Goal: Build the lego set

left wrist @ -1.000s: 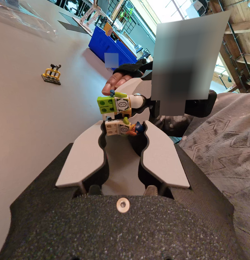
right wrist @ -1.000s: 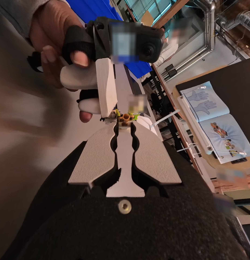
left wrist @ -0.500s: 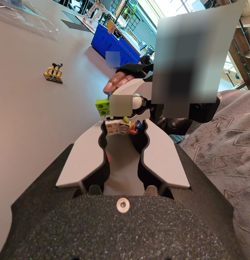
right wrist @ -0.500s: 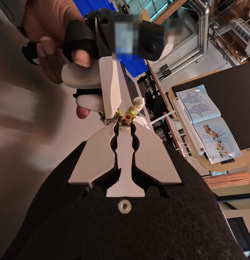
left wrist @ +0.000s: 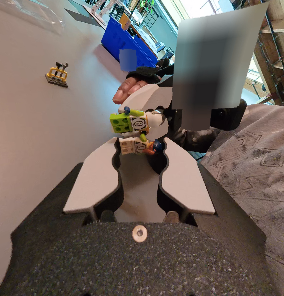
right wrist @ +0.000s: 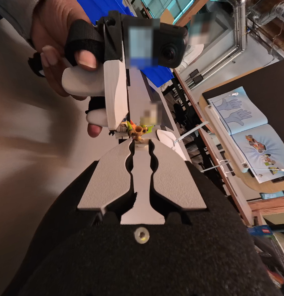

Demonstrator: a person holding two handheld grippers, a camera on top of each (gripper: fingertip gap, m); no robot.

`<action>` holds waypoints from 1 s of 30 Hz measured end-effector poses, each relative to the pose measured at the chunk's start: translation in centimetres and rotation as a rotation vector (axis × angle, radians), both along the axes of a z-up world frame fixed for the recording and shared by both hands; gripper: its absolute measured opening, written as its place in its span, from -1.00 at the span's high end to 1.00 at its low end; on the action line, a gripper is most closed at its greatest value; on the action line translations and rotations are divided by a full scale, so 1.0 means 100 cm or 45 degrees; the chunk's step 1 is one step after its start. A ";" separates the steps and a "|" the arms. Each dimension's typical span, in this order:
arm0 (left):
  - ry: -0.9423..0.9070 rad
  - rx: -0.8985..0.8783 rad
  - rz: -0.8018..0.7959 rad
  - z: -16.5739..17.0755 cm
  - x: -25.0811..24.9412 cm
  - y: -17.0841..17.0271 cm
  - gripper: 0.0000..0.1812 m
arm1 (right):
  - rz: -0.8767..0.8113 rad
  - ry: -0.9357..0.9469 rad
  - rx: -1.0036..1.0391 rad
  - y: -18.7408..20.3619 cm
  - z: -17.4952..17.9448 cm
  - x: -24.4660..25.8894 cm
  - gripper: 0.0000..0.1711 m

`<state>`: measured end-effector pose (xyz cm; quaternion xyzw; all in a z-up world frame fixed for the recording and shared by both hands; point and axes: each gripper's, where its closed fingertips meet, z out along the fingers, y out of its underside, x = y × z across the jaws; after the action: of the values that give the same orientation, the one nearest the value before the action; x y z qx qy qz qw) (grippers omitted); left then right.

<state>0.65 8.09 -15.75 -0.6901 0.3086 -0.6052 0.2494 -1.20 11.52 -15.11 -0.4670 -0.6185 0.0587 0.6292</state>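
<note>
Two minifigures (left wrist: 138,147) (gripper-held (left wrist: 140,141))

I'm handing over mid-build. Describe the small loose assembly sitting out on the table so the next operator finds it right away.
In the left wrist view, start from the pale grey table and look left of the blue bin. The tool rack stands there alone: a dark grey plate with a yellow railing holding two small dark tools. Unlike the two minifigures near the fingers, it sits untouched on the table.

two minifigures (left wrist: 135,135) stacked between grippers | tool rack (left wrist: 57,75) far left on table (left wrist: 34,128) (apart)
</note>
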 end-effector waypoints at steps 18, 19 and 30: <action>-0.035 -0.106 -0.076 -0.005 -0.002 -0.003 0.46 | 0.066 -0.063 -0.056 -0.007 -0.010 -0.002 0.81; -0.031 -0.106 -0.080 -0.005 -0.002 -0.004 0.46 | 0.067 -0.069 -0.056 -0.007 -0.010 -0.002 0.81; -0.010 -0.160 -0.056 -0.012 0.000 -0.003 0.46 | 0.060 -0.116 -0.064 -0.006 -0.018 -0.002 0.81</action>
<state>0.67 7.83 -16.99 -0.6950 0.2841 -0.6315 0.1934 -1.36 10.88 -16.89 -0.4699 -0.6558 0.0677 0.5869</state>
